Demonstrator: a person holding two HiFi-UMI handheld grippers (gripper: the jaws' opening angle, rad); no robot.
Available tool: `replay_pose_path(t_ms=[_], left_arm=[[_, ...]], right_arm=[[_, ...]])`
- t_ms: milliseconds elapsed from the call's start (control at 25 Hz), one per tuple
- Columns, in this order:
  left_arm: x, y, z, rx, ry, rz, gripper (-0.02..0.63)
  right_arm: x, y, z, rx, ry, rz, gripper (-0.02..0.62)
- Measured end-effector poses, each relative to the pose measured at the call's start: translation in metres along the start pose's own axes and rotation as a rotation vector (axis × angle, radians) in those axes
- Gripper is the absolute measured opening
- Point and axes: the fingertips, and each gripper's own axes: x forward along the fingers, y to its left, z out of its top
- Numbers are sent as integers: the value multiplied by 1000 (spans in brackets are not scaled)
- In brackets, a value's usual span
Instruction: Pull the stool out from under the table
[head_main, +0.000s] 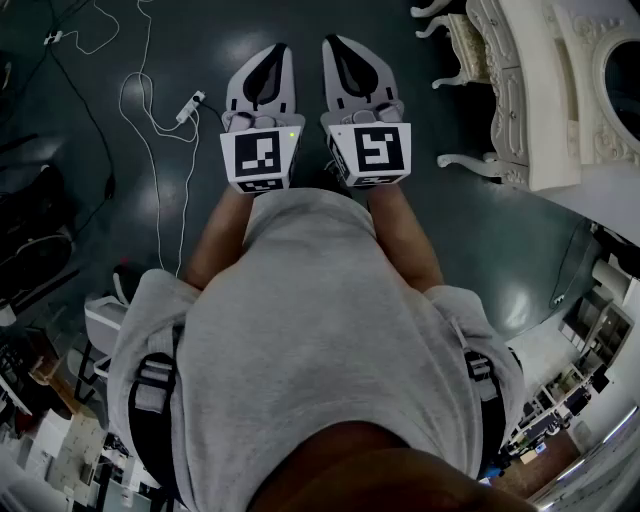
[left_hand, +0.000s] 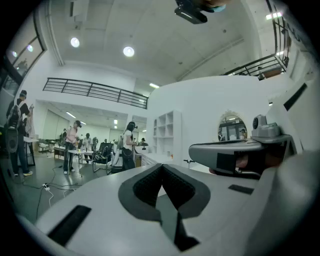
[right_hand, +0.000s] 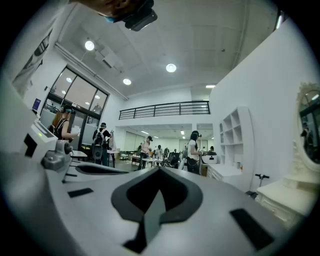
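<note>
In the head view the person's grey shirt (head_main: 330, 340) fills the lower frame and hides the legs and feet. White cables (head_main: 150, 110) trail over the dark floor (head_main: 130, 200) at the left, running out of view at the top edge.

The left gripper (head_main: 279, 55) points level and away from the body. Its jaws are pressed together with nothing between them, as its own view confirms (left_hand: 162, 169). The hand holding it is covered by its marker cube (head_main: 260, 158).

Just beside it, the right gripper (head_main: 334, 48) is likewise closed and empty (right_hand: 159, 171), its hand hidden too.

To the right of both grippers and well apart from them stands the white carved stool (head_main: 456, 45). It is cut off by the top edge, with only curled legs and a seat edge showing. It sits tight against the ornate white table (head_main: 530, 110), so how far under it reaches cannot be told. The table's mirror (head_main: 622, 70) is clipped at the right edge.
</note>
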Motion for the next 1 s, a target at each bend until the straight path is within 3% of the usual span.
replay_pose_path(t_ms=[320, 560, 760, 1000], left_arm=[[-6, 32, -7, -11, 20, -23, 6], [-2, 55, -15, -2, 38, -62, 6], [15, 52, -34, -19, 81, -117, 6], [82, 27, -44, -7, 108, -147, 6]], right_arm=[[24, 32, -3, 33, -6, 27, 13], [37, 42, -16, 50, 21, -47, 14], [44, 29, -32, 45, 58, -98, 14], [67, -42, -44, 68, 47, -146, 14]])
